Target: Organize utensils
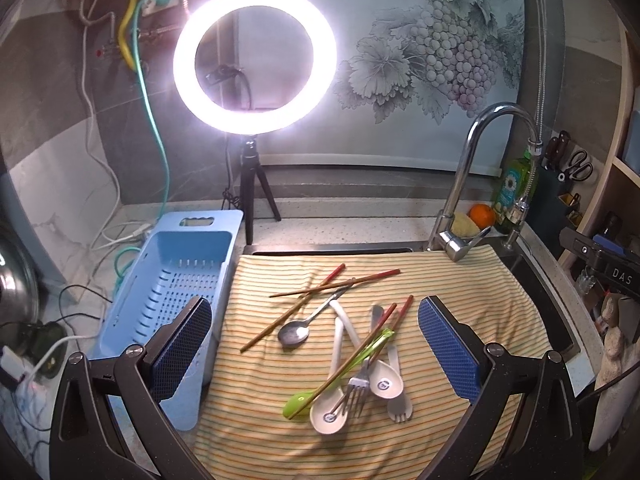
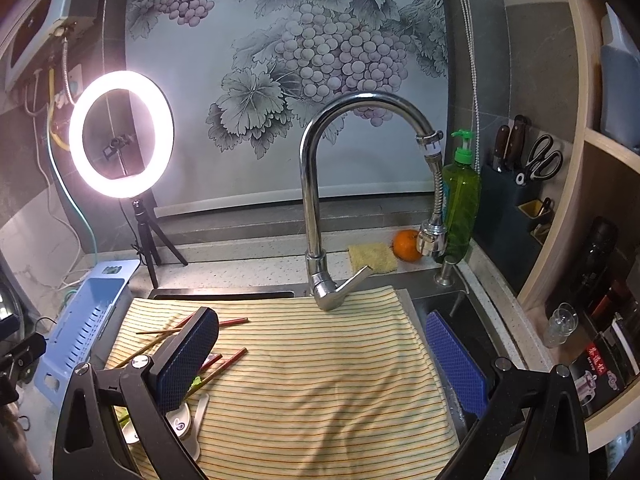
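Note:
A heap of utensils lies on the striped cloth (image 1: 440, 280): red-tipped chopsticks (image 1: 332, 284), a metal spoon (image 1: 296, 332), two white soup spoons (image 1: 328, 410), a green spoon (image 1: 298, 404) and a metal fork (image 1: 356, 384). My left gripper (image 1: 314, 354) hangs open above the heap, its blue pads either side, holding nothing. An empty blue slotted basket (image 1: 172, 280) stands left of the cloth. My right gripper (image 2: 324, 364) is open over the bare right part of the cloth (image 2: 320, 380); its left finger hides part of the chopsticks (image 2: 228, 360) and white spoons (image 2: 184, 420).
A chrome faucet (image 2: 316, 200) rises behind the cloth. A lit ring light on a tripod (image 1: 256, 60) stands at the back left. Sponge (image 2: 372, 258), orange (image 2: 406, 244), green soap bottle (image 2: 460, 200) and a knife block (image 2: 516, 184) sit at the back right. Cables (image 1: 80, 300) trail on the left counter.

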Demonstrator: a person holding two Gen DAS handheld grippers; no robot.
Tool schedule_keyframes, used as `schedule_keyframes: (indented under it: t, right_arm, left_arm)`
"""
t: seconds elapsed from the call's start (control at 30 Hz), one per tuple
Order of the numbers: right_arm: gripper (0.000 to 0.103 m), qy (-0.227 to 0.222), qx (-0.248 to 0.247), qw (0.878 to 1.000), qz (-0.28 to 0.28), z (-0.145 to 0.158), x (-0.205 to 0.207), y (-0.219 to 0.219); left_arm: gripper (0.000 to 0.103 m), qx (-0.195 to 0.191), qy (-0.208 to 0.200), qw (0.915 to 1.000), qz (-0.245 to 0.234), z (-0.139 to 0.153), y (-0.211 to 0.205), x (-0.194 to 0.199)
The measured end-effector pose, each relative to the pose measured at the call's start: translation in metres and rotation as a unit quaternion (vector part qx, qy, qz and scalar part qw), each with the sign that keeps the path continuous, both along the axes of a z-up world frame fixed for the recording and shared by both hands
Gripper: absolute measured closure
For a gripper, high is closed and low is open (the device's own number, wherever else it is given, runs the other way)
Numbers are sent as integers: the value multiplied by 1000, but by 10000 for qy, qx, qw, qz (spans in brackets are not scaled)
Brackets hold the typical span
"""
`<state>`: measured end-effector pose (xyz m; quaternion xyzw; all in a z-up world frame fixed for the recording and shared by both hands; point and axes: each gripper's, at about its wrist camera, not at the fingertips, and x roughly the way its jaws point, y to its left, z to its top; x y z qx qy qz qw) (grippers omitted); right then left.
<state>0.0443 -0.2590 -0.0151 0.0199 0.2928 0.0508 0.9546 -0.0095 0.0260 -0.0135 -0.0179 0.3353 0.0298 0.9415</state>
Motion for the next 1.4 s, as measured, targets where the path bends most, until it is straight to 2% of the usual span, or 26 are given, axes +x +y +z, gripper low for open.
schedule_keyframes:
  t: [0.07,0.27,0.43,0.5,0.67,0.77,0.8,0.87,0.93,1.0,1.1,1.2,1.27,1.4]
  right_arm:
    - [1,54,120,9999,107,-4,3,0]
    - [1,353,351,9982,330,-20,18,6]
    - [1,666,488,9947,607,-34,29,18]
    - [2,827,577,9922,730,-41,35,24]
    - [19,1287,782,9832,1033,-59,48,39]
    - [25,1618,971,9739,1265,-72,55,48]
    - [30,1717,1008,9705,1358,-75,56,51]
    - [43,1914,1090,9633,1532,-84,59,60]
    - [49,2136,1163,9560,1640,-94,61,66]
    - [52,2340,1201,9507,1641,-105,65,70]
    - [54,2647,1362,9399,1672,-120,70,74]
    - [56,2847,1480,9322,1673,-131,76,75]
    - [63,2931,1526,9290,1666,-136,82,77]
    - [68,3109,1689,9207,1645,-144,95,80]
  left_arm:
    - [0,-93,32,9999,69,-4,10,-1]
    - [0,-10,183,9994,292,-13,30,-5]
    - [1,-48,352,9991,251,-26,39,-2]
    - [5,17,435,9989,184,-30,39,0]
    - [13,7,665,9977,-97,-43,34,9]
    - [22,-51,802,9963,-296,-50,33,14]
    - [28,-92,854,9957,-350,-52,32,16]
    - [33,-193,950,9940,-507,-58,30,19]
    - [40,-248,1035,9923,-637,-63,27,21]
    - [54,-309,1136,9899,-791,-69,25,25]
    - [64,-220,1308,9860,-1008,-78,22,35]
    - [68,-194,1481,9808,-1256,-85,17,43]
    - [73,-192,1574,9779,-1363,-88,16,50]
    - [78,-228,1782,9694,-1672,-95,12,64]
